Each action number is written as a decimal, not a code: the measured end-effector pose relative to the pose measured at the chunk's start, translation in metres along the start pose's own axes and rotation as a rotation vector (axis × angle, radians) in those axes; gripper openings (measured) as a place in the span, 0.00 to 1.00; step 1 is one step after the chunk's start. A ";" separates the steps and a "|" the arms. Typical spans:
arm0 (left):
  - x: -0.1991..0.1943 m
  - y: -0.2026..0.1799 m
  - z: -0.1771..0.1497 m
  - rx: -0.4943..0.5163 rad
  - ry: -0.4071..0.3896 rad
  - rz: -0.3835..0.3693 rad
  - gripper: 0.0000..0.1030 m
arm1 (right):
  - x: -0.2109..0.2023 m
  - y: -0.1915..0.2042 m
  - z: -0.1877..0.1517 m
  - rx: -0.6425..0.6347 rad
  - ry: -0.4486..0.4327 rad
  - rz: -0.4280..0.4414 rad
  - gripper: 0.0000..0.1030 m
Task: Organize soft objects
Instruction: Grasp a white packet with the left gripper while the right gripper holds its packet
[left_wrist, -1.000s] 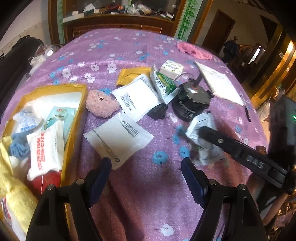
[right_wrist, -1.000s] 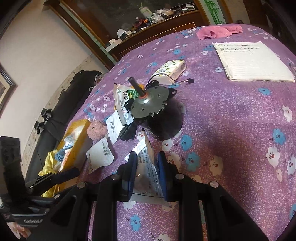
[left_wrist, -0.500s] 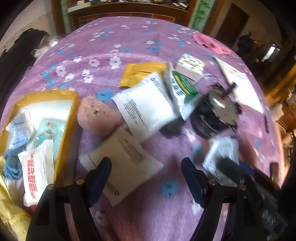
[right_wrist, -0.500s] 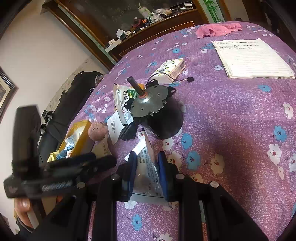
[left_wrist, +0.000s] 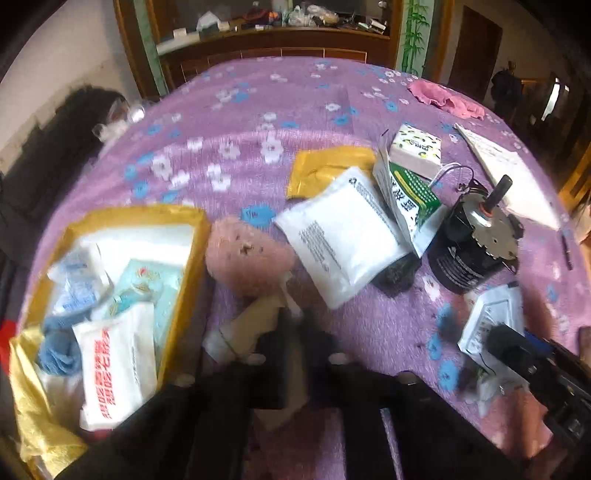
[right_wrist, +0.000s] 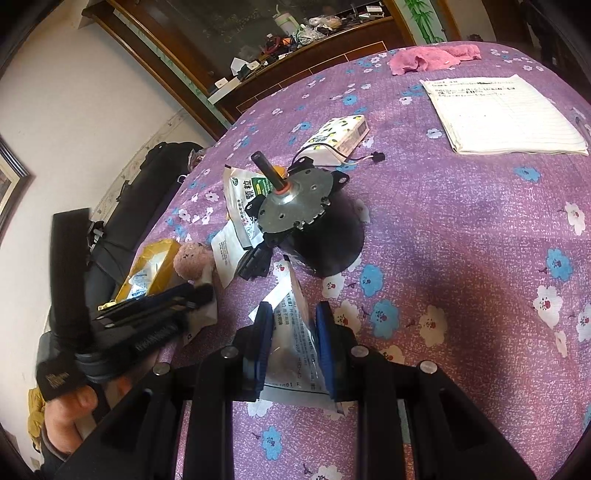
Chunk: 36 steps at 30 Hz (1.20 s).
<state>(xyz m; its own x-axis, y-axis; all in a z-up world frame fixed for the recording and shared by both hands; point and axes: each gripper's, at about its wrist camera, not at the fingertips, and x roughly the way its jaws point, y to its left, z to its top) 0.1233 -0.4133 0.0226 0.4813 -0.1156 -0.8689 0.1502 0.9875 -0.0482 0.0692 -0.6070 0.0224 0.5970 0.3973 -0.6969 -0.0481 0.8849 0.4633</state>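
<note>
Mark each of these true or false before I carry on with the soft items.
1. The right gripper is clamped on a white sachet. True.
2. The left gripper is shut on a white packet. True; its fingers are blurred but pinched together on the crumpled packet.
3. The yellow tray holds nothing. False; it holds several packets and a blue cloth.
4. The pink plush lies inside the tray. False; it sits on the purple tablecloth just beside the tray.
5. The black motor lies on its side with the shaft level. False; it stands with its shaft pointing up.
</note>
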 end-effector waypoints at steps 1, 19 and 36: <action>-0.001 0.000 -0.001 0.004 -0.005 -0.005 0.01 | 0.000 0.000 0.000 -0.001 -0.001 -0.001 0.22; -0.058 -0.028 -0.056 0.125 -0.011 -0.316 0.45 | 0.002 -0.003 0.001 0.011 0.000 -0.013 0.22; -0.018 -0.041 -0.066 0.168 0.012 -0.194 0.80 | 0.001 -0.006 0.001 0.024 -0.005 -0.011 0.24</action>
<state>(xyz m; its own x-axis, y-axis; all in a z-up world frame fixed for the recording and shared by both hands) 0.0516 -0.4450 0.0083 0.4197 -0.2989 -0.8570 0.3808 0.9151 -0.1326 0.0709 -0.6124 0.0197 0.6018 0.3866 -0.6989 -0.0225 0.8829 0.4690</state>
